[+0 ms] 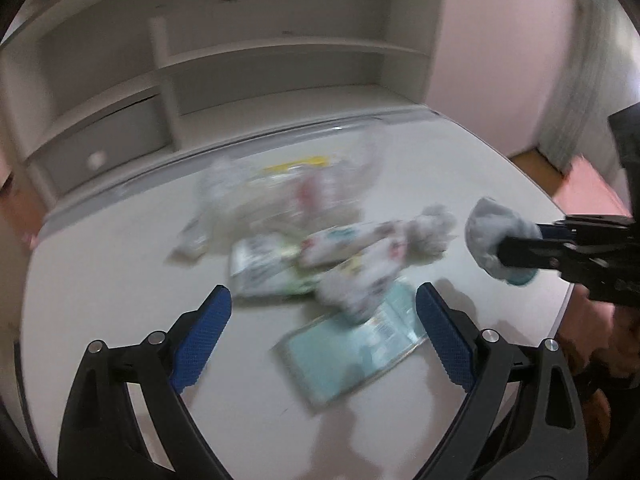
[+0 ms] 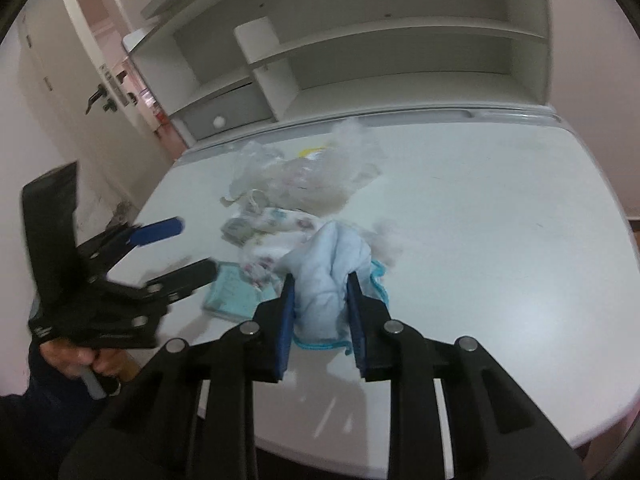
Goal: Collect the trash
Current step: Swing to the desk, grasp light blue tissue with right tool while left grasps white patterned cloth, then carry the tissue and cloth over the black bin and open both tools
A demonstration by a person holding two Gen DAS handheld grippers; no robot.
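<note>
While your right gripper (image 2: pixel 321 286) points down at the table (image 2: pixel 500 220), its blue pads are clamped on a pale blue cloth (image 2: pixel 328 264) w/ a turquoise hem. Cloth bunches up between the pads and spills out front and below; in the left wrist view the same cloth (image 1: pixel 494 236) shows as a wad at the tips of that gripper (image 1: pixel 500 254), held just off the right side of the trash pile.

Your left gripper (image 1: pixel 323 300) has its jaws wide apart, nothing between the pads and no contact w/ anything. It hangs over the near edge of the pile; right wrist view shows it (image 2: pixel 196 248) coming in from the left, one blue pad up, one black finger lower, w/ your hand (image 2: pixel 86 358) on the grip.

Trash sits mid-table, partly blurred: a clear plastic bag (image 2: pixel 316 176) at the back w/ something yellow inside, crumpled printed wrappers (image 1: pixel 360 256) in front of it, a flat teal packet (image 1: pixel 352 356) nearest the left gripper, partly under the wrappers. A white fluffy bit (image 1: pixel 434 232) lies just beside the held cloth; can't tell if they touch.

White shelf unit (image 2: pixel 360 52) stands behind the table.
</note>
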